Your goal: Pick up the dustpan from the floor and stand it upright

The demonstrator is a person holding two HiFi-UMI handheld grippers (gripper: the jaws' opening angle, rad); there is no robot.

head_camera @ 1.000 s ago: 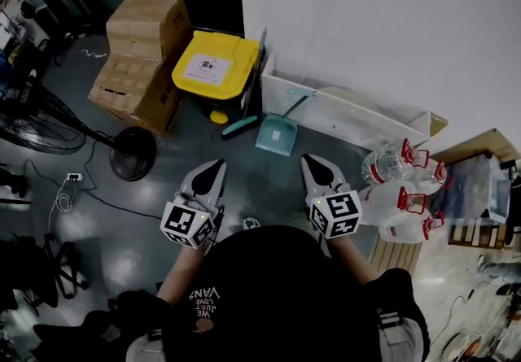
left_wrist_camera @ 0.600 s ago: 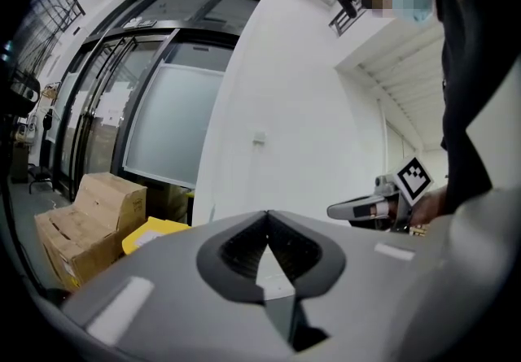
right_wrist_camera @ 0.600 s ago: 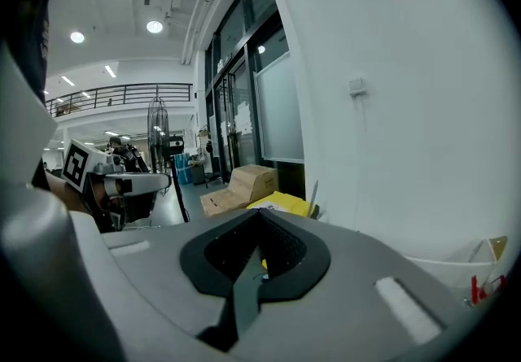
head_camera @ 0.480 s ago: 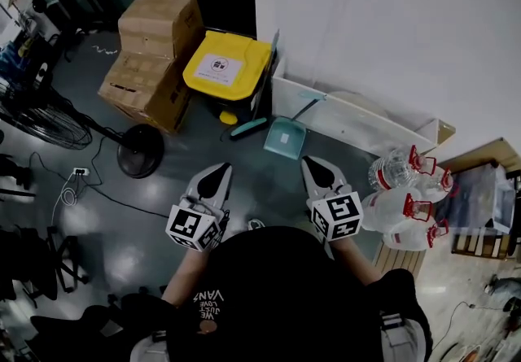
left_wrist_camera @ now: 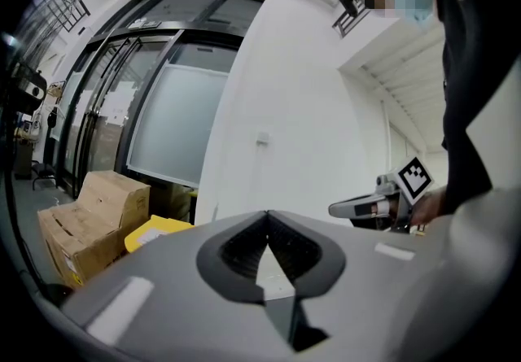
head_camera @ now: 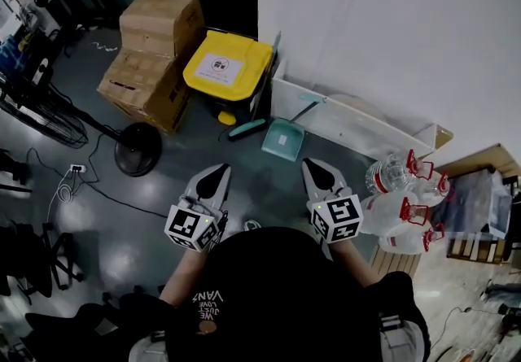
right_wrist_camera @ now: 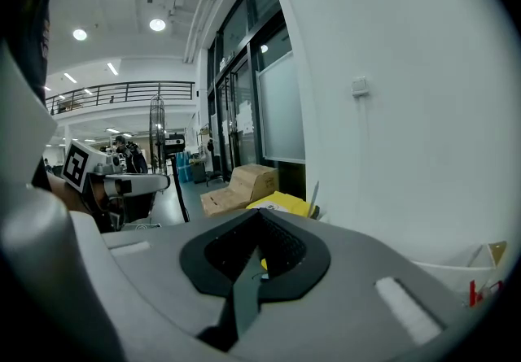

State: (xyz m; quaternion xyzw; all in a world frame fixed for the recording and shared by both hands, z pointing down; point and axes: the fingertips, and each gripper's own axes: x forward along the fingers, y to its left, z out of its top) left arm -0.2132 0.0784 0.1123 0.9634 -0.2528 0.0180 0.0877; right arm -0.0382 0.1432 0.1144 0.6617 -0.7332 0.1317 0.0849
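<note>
Dark grey, glossy floor [head_camera: 155, 214] meeting a white wall [head_camera: 391, 35]. The dustpan [head_camera: 282, 141] is teal, with a small pale square on its pan. It lies flat on the floor at the foot of the wall, just beside the yellow bin [head_camera: 226, 66], and its slim handle slants up towards the wall. The left gripper [head_camera: 220, 168] and right gripper [head_camera: 310, 163] are held nearer the person, well apart from the dustpan. The jaws of both are pressed together with nothing between them.

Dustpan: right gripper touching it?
Apart. The head view shows a strip of floor between the right gripper and the dustpan.
</note>
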